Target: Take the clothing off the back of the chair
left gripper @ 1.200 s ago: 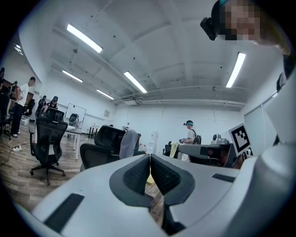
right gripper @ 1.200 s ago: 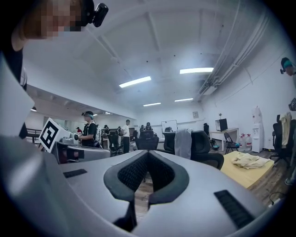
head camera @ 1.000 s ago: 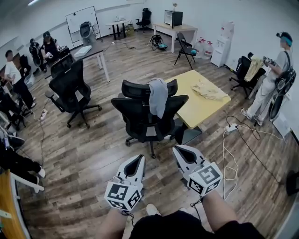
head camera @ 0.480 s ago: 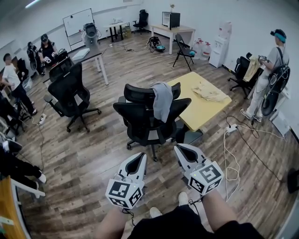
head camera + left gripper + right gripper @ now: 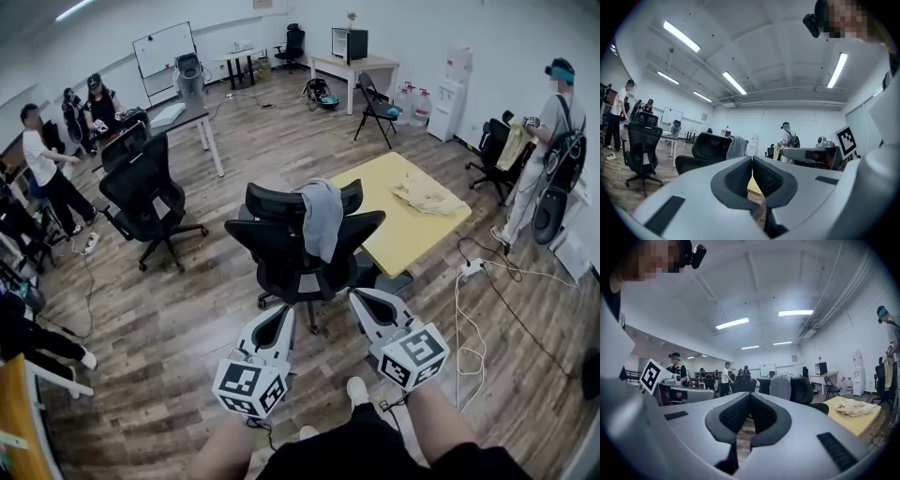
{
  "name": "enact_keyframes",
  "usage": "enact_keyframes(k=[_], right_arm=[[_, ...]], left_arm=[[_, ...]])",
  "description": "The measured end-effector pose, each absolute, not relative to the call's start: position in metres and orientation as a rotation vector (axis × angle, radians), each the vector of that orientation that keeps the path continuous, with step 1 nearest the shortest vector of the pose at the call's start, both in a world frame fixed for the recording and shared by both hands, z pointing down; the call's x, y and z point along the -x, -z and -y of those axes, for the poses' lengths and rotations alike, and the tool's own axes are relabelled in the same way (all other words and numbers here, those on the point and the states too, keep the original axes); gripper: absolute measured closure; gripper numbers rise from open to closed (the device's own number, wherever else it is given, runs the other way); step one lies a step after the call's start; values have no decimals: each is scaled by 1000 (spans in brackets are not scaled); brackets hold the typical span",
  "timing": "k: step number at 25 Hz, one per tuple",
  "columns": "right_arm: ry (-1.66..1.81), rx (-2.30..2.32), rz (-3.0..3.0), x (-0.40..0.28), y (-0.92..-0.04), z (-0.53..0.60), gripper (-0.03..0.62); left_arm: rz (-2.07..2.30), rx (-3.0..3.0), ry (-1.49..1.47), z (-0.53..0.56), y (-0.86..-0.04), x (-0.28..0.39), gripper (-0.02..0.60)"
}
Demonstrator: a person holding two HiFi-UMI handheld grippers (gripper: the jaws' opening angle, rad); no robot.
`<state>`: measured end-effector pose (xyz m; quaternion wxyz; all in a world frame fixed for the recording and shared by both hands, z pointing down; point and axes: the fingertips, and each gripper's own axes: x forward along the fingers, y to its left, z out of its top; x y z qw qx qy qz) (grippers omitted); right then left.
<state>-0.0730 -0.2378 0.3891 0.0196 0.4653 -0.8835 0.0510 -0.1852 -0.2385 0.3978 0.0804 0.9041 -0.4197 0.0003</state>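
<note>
A limp grey cloth garment (image 5: pixel 322 216) hangs draped over the top of the black mesh office chair (image 5: pixel 272 232), trailing down its backrest, beside the yellow worktop (image 5: pixel 403 234). The left gripper (image 5: pixel 284 311) and right gripper (image 5: pixel 360 298) hover near the chair, jaws pressed together, empty.

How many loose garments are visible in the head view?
3: grey garment on the nearest chair; beige garment on the yellow table; yellow garment beside the far-right person. Others may be hidden.
</note>
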Motion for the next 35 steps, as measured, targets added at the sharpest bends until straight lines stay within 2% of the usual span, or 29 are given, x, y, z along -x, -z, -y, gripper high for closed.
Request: enact_keyframes(k=[10,12,17,23,35], right_arm=[[-166,-1367,2790,21,-385,296,582],[-169,-1348,2801,10,-389,307,582],[-188,-1315,2819,-10,-398,333,582],[-209,-1279,2846,-29,-402,361,582],[-272,-1218,2877,-59,-418,394,582]], left_arm=[[1371,-2661,-15,294,-394,139,559],[1383,-2656,-21,304,-397,128,520],[1421,-2643,-35,330,-402,108,469],[1498,-2626,-58,360,-399,89,368],[1719,-2561,-150,411,-399,68,238]])
